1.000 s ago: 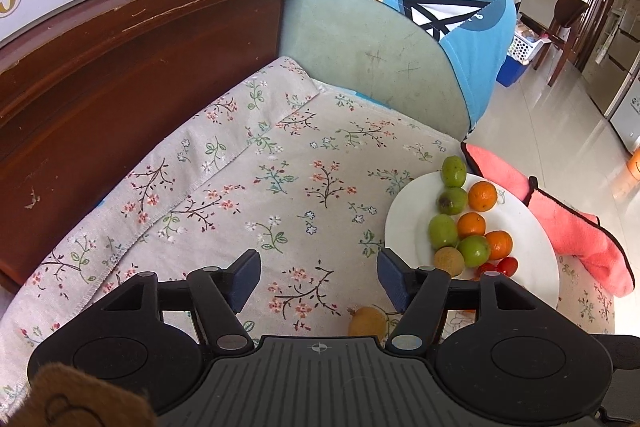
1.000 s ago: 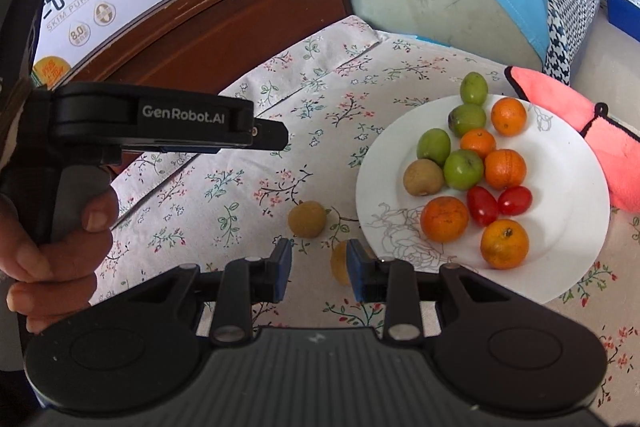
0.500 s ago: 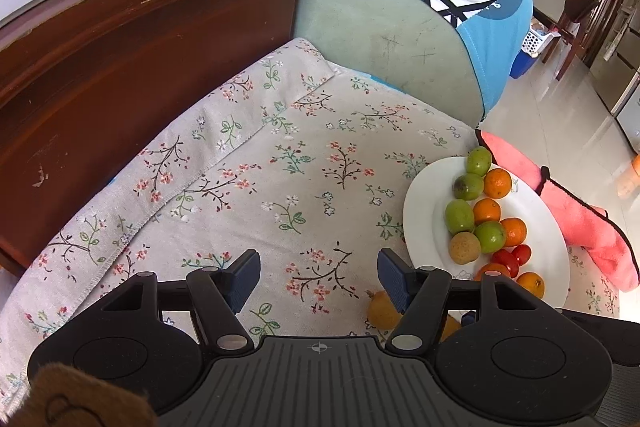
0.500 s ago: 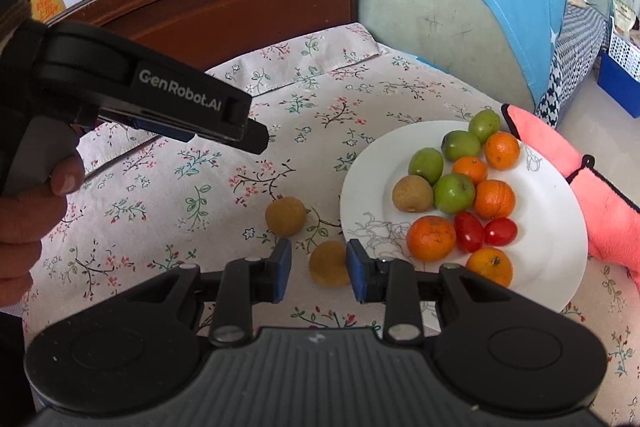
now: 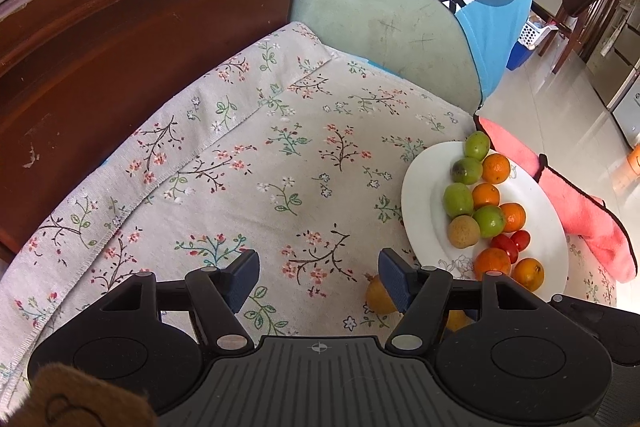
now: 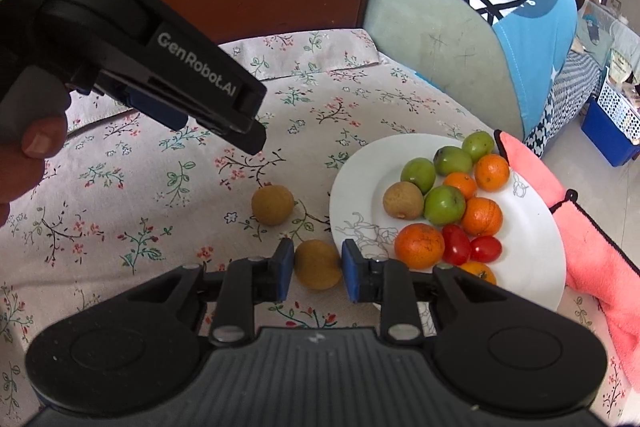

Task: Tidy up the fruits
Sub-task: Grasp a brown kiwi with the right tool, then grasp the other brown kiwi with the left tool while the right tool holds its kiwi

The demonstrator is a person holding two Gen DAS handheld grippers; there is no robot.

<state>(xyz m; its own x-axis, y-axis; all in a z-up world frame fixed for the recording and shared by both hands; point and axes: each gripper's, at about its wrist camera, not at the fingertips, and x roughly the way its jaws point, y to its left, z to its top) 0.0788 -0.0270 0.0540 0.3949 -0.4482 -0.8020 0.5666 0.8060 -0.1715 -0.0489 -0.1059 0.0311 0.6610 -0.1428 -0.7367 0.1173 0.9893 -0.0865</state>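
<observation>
A white plate [image 6: 352, 179] holds green fruits, oranges, cherry tomatoes and one brown fruit [image 6: 402, 200]. Two more brown fruits lie on the floral cloth left of it. My right gripper [image 6: 316, 267] is open, its jaws on either side of the nearer brown fruit [image 6: 317, 263] with small gaps. The other brown fruit [image 6: 273, 205] lies just beyond. My left gripper [image 5: 318, 279] is open and empty above the cloth; it also shows in the right wrist view [image 6: 256, 135]. The plate [image 5: 420, 195] shows at its right.
A dark wooden cabinet [image 5: 100, 39] with a milk carton box on top borders the cloth at the left. A sofa back with blue cloth [image 6: 500, 27] stands behind. A pink towel [image 6: 592, 239] lies right of the plate.
My right gripper has moved forward and down so the nearer brown fruit now sits between its jaws. My left gripper has drifted back and left, away from the plate.
</observation>
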